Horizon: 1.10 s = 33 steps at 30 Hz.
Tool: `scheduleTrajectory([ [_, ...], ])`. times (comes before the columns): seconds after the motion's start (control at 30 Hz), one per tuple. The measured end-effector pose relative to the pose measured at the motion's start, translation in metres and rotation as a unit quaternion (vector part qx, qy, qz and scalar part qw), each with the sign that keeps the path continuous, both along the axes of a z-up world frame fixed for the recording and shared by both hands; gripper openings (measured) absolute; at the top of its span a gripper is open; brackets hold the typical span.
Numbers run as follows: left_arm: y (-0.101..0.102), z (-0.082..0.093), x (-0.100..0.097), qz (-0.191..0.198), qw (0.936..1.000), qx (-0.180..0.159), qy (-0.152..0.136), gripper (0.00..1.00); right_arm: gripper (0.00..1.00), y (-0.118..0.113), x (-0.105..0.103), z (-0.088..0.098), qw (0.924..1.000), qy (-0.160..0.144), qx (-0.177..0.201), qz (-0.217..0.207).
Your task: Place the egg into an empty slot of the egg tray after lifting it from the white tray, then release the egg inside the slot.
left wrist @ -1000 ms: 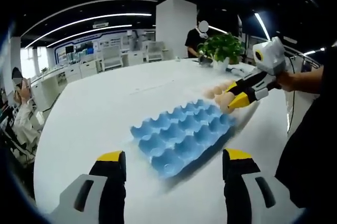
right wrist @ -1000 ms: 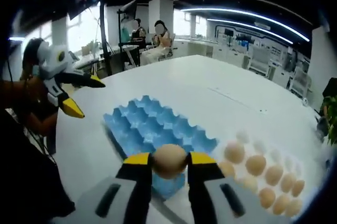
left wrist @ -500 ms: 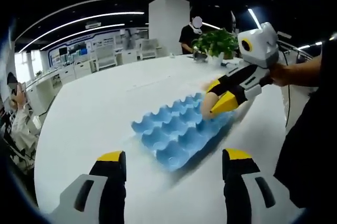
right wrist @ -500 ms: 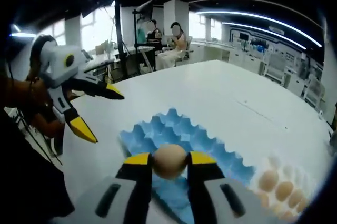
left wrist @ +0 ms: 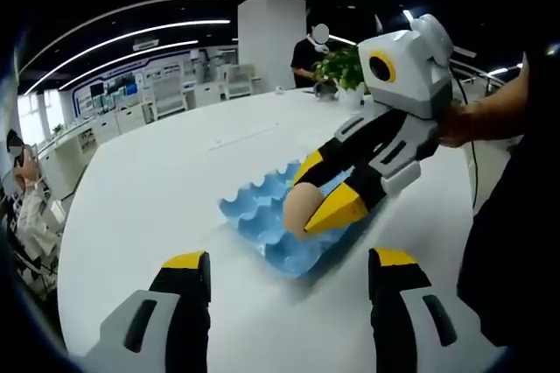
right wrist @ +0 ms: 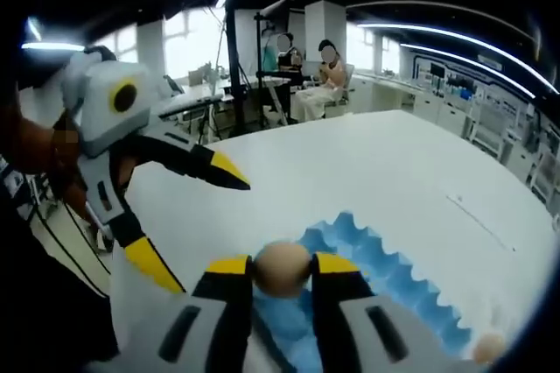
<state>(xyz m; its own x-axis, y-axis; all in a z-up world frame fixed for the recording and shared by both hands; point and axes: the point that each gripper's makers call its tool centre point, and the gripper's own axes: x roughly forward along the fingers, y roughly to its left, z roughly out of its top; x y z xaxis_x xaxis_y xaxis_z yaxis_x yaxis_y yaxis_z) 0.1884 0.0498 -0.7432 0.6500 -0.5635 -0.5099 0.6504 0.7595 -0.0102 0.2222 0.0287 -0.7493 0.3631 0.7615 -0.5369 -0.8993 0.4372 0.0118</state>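
White table [right wrist: 420, 163]; egg [right wrist: 282, 268] between right gripper [right wrist: 282, 270] jaws

We see a bright indoor scene lit from above by long ceiling light strips [left wrist: 131, 36], which the fisheye bends into arcs. In the right gripper view, windows [right wrist: 188, 49] behind add strong daylight and wash out. The white table [left wrist: 157, 172] reflects the light evenly, with only soft shadow under the blue egg tray [left wrist: 271, 233]. Straight lines bow toward the edges of both views. Distant desks and people look soft, and the table's far side in the right gripper view smears slightly.
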Motion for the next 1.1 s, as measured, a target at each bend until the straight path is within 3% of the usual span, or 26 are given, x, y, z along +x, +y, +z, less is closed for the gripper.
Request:
scheduleTrajectory([
  [0.23,0.003,0.0,0.001,0.001,1.0,-0.002,0.001,0.74,0.25,0.016,-0.003,-0.013,0.9997,0.003,-0.008,0.023],
  [0.7,0.001,-0.003,0.001,-0.002,1.0,-0.002,0.003,0.73,0.25,0.016,-0.004,-0.035,0.9989,-0.001,-0.031,0.034],
  [0.73,0.001,-0.004,0.0,-0.002,1.0,-0.001,0.003,0.73,0.25,0.017,-0.003,-0.033,0.9989,-0.012,-0.026,0.038],
  [1.1,0.0,-0.002,0.001,-0.004,1.0,-0.002,-0.002,0.73,0.26,0.016,-0.005,-0.034,0.9983,-0.024,-0.03,0.044],
])
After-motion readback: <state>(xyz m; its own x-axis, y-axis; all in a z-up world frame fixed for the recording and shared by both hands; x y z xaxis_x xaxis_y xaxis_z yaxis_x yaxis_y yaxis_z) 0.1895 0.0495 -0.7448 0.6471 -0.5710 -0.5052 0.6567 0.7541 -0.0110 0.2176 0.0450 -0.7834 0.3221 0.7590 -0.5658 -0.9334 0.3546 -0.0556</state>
